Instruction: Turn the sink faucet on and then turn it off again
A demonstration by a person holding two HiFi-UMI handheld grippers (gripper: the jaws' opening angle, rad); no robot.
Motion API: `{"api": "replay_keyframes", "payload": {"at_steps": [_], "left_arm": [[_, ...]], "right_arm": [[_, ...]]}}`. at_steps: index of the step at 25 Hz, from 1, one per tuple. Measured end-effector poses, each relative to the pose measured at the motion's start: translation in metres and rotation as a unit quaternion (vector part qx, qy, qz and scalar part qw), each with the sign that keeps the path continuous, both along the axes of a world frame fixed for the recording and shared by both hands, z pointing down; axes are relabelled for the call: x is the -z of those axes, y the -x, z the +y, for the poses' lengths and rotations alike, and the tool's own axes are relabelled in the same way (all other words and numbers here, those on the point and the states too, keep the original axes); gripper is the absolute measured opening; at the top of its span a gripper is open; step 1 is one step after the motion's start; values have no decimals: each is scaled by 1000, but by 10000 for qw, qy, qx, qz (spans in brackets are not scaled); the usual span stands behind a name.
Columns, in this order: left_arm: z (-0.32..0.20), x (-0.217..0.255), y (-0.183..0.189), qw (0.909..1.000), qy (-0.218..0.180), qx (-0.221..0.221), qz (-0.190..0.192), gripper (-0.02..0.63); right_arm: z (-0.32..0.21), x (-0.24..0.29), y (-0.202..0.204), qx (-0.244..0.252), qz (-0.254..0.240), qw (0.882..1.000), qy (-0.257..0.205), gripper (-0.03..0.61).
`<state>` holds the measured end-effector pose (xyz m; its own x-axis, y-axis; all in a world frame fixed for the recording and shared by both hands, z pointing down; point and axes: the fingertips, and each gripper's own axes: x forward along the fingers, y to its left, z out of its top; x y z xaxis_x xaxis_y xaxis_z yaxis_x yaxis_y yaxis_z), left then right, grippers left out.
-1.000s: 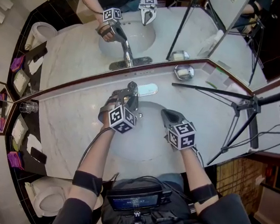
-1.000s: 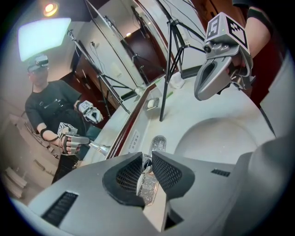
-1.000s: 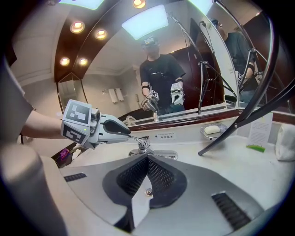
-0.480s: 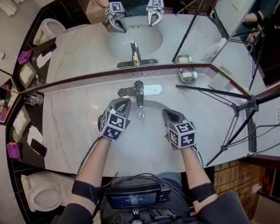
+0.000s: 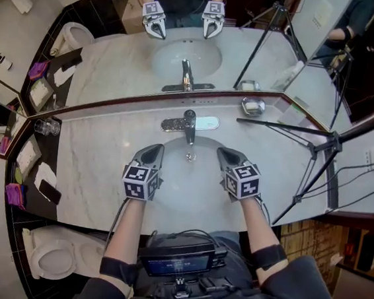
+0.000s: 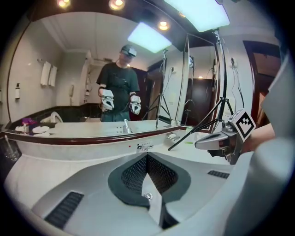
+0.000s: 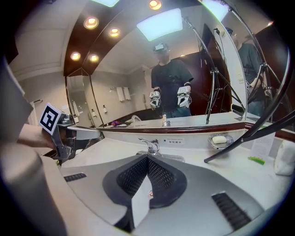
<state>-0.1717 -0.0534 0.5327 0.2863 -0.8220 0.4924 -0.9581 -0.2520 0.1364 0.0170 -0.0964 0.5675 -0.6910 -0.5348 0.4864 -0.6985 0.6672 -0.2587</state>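
The faucet (image 5: 189, 124) stands at the back rim of the sink (image 5: 184, 186), close under the mirror (image 5: 116, 65), with its spout reaching out over the bowl toward you.

Your left gripper (image 5: 154, 150) hangs over the bowl in front of the faucet and a little to its left, clear of it. Its jaws are pressed together with nothing between them.

Your right gripper (image 5: 224, 153) hangs in front of the faucet and a little to its right, also apart from it. Its jaws are closed tight and empty too.

Both grippers point toward the mirror, and the faucet sits between their two lines. In the right gripper view the faucet shows just beyond the closed tips.

On the marble counter (image 5: 92, 169), to the right of the faucet and near the mirror, sits a soap dish (image 5: 252, 106) with a pale bar in it. Beyond the dish, farther right of the faucet, a black tripod (image 5: 276, 125) stretches a leg across the counter. Well to the left of the faucet, a glass (image 5: 46, 126) stands by the mirror's corner.
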Motion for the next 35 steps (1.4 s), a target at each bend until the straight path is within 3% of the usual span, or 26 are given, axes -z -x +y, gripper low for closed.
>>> {"api": "replay_keyframes", "payload": {"at_steps": [6, 15, 19, 22, 24, 27, 29, 35], "left_arm": [[12, -7, 5, 9994, -6, 306, 170, 3], [9, -12, 6, 9996, -23, 291, 42, 3], [7, -16, 8, 9996, 3, 293, -25, 3], [6, -17, 10, 9995, 6, 304, -27, 3], [6, -19, 11, 9995, 22, 313, -43, 3], [7, -24, 15, 9993, 56, 358, -66, 3], [7, -26, 17, 9992, 71, 388, -83, 3], [5, -33, 24, 9987, 110, 497, -72, 3]], "right_arm": [[4, -1, 3, 118, 137, 9998, -123, 20], [-12, 8, 20, 503, 904, 9912, -822, 25], [-25, 12, 37, 954, 1338, 9783, -1260, 88], [-32, 5, 55, 1542, 1829, 9567, -1655, 180], [-35, -5, 67, 2014, 2276, 9314, -2002, 212], [-40, -15, 85, 2636, 2895, 8849, -2524, 227], [-44, -21, 95, 2937, 3160, 8601, -2725, 256], [-58, -33, 126, 3442, 3572, 8081, -3178, 256]]}}
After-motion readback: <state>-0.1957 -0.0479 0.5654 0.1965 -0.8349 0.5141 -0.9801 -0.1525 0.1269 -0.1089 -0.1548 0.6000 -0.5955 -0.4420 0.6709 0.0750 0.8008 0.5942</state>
